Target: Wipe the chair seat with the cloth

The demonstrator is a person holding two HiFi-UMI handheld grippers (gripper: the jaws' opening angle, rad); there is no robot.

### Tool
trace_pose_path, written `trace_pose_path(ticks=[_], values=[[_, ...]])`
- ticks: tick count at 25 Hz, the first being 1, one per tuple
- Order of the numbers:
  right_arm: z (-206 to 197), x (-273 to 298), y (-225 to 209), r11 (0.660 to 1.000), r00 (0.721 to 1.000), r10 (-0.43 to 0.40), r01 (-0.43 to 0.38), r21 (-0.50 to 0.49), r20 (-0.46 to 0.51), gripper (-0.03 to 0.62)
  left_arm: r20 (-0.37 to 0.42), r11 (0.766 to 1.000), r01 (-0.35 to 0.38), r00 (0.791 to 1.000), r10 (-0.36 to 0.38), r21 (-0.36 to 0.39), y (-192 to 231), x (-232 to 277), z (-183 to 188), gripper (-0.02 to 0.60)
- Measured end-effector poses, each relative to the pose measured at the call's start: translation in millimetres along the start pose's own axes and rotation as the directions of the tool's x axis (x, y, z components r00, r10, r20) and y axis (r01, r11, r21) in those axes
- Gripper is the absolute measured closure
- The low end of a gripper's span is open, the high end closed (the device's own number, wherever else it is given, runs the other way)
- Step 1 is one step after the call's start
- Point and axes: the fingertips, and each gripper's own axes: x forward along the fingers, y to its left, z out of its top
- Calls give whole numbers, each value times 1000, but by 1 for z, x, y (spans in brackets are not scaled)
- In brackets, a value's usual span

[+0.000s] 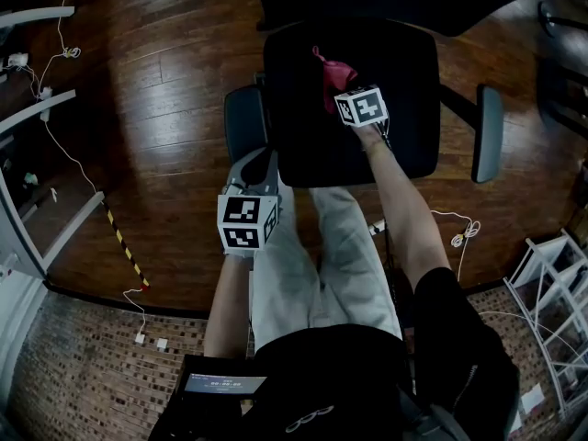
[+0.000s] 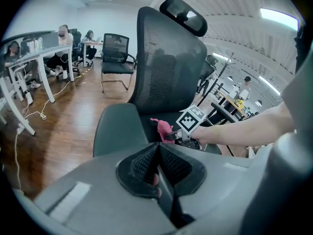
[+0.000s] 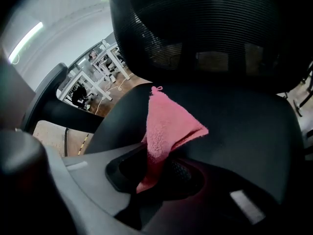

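A black office chair seat lies in front of me in the head view. My right gripper hovers over the seat's back-left part, shut on a pink cloth. The right gripper view shows the cloth hanging folded out of the jaws above the seat, with the mesh backrest behind it. My left gripper is held off the seat's left front corner, by the left armrest. Its jaws are shut with nothing in them. The left gripper view shows the armrest and cloth.
The right armrest sticks out at the seat's right. Cables run over the wooden floor. White desk legs and striped tape are at left, a white rack at lower right. Another chair and seated people are farther off.
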Motion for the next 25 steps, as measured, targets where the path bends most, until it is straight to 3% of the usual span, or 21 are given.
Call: trace_pose_path(ticks=[14,25], values=[[-45,-60,-122,980,984,-177,179,91,-26,525,3,1000,-24,1000,24,8,5,0,1,588],[-77,-116,-197,924,929,-361,368,101,-84,525,7,1000,-20,1000,20,14,4,2,1,588]])
